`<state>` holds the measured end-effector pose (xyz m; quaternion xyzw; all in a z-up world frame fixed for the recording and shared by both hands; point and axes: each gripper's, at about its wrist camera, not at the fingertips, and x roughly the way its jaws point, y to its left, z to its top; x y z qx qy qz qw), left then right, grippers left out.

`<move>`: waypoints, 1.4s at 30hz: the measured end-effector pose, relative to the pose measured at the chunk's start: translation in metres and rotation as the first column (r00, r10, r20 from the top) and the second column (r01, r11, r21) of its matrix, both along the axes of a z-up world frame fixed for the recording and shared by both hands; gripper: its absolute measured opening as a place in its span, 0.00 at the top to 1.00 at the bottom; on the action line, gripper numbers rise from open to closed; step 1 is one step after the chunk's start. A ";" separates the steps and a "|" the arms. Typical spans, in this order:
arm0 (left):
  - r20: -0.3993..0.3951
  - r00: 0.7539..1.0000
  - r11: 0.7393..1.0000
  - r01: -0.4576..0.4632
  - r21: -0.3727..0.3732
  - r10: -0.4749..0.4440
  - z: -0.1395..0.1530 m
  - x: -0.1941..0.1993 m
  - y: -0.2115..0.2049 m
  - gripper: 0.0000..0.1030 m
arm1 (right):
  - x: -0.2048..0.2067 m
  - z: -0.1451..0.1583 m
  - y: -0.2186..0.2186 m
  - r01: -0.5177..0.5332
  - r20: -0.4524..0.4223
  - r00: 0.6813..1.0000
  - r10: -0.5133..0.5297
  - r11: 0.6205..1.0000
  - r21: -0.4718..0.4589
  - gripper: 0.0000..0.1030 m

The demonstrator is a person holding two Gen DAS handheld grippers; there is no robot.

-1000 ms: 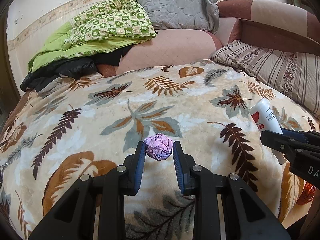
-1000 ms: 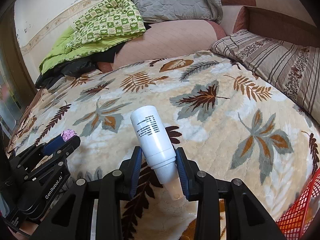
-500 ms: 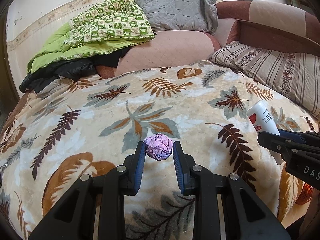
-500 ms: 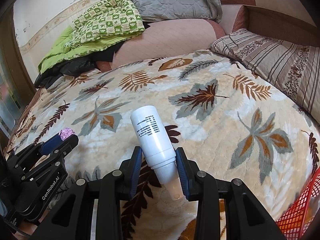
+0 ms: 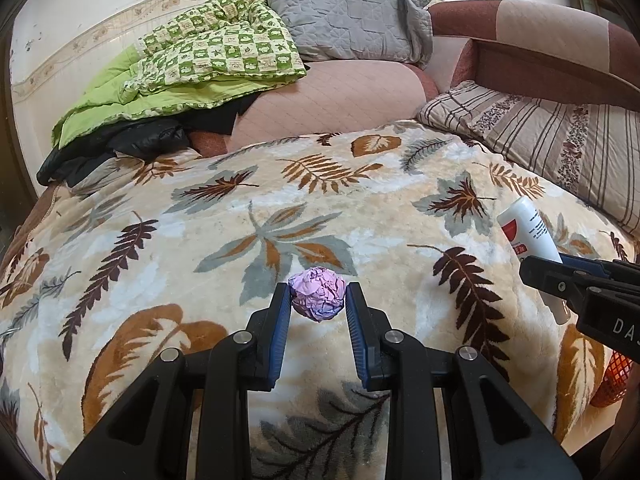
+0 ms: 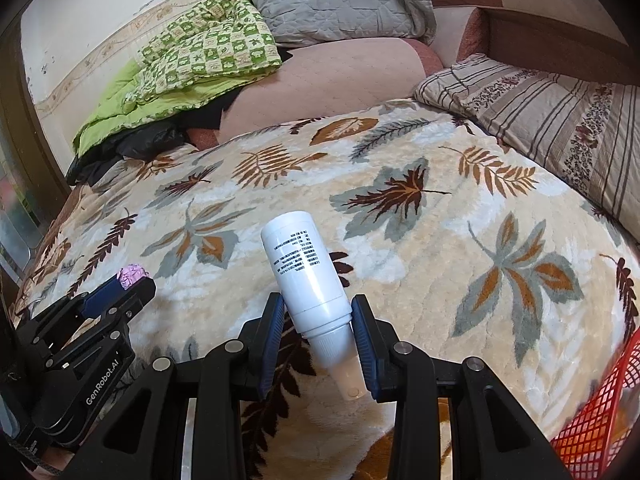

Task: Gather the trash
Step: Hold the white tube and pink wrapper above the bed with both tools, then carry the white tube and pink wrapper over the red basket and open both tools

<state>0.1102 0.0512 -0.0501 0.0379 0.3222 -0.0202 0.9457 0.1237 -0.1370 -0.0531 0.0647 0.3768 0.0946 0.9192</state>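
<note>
Left gripper (image 5: 318, 302) is clamped on a crumpled purple paper ball (image 5: 318, 298), right gripper (image 6: 318, 326) pinches a white bottle (image 6: 306, 276), both above the leaf-print blanket (image 6: 420, 264).

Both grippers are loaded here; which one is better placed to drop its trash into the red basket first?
Right. The right gripper holds the white bottle, and the red basket sits at its lower right edge. The left gripper, holding the purple paper ball, sits farther from it.

Bright even daylight, soft shadows, sharp focus, strong fisheye bending, dark vignetted corners
</note>
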 end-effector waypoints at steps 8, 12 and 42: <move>0.003 0.999 0.997 0.052 -0.051 -0.052 0.007 -0.003 -0.004 0.74 | -0.003 0.008 -0.021 0.061 0.014 0.998 -0.062 0.997 0.052 0.64; 0.016 0.994 0.991 0.109 -0.071 -0.108 0.017 -0.009 -0.010 0.74 | -0.014 0.020 -0.049 0.119 0.022 0.992 -0.123 0.984 0.133 0.64; 0.003 0.786 0.763 0.601 -0.241 -0.618 0.114 -0.063 -0.208 0.74 | -0.219 0.067 -0.302 0.534 0.026 0.818 -0.574 0.776 0.336 0.64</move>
